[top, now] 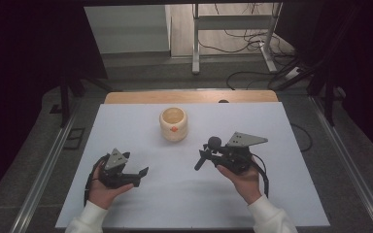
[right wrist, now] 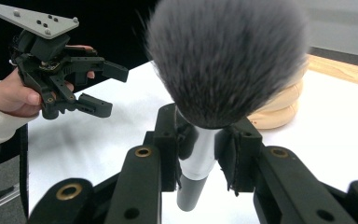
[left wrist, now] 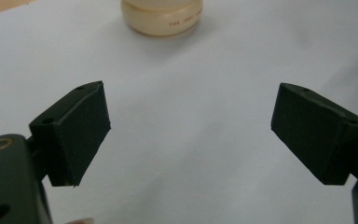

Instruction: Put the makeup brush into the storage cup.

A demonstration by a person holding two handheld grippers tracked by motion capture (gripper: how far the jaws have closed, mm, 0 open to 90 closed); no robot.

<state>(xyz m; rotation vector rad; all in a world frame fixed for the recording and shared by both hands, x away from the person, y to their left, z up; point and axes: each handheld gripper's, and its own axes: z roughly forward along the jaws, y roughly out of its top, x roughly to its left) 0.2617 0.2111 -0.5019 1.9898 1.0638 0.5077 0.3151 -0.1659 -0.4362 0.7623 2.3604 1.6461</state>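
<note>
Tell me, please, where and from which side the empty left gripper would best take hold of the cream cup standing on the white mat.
Probably the cup's bulging side wall, about mid-height, approached level from the person's side, one jaw on each flank. It stands upright with its mouth open upward, and its round body looks narrower than the left gripper's open jaws. The right gripper is shut on the brush.

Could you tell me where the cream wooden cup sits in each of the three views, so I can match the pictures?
High view: the cup stands upright on the white table top, centre, towards the far edge.
Left gripper view: top edge, left of centre, beyond the open jaws.
Right gripper view: right of centre, mostly hidden behind the brush.
Shared landmark: the table's wooden far edge.
</note>
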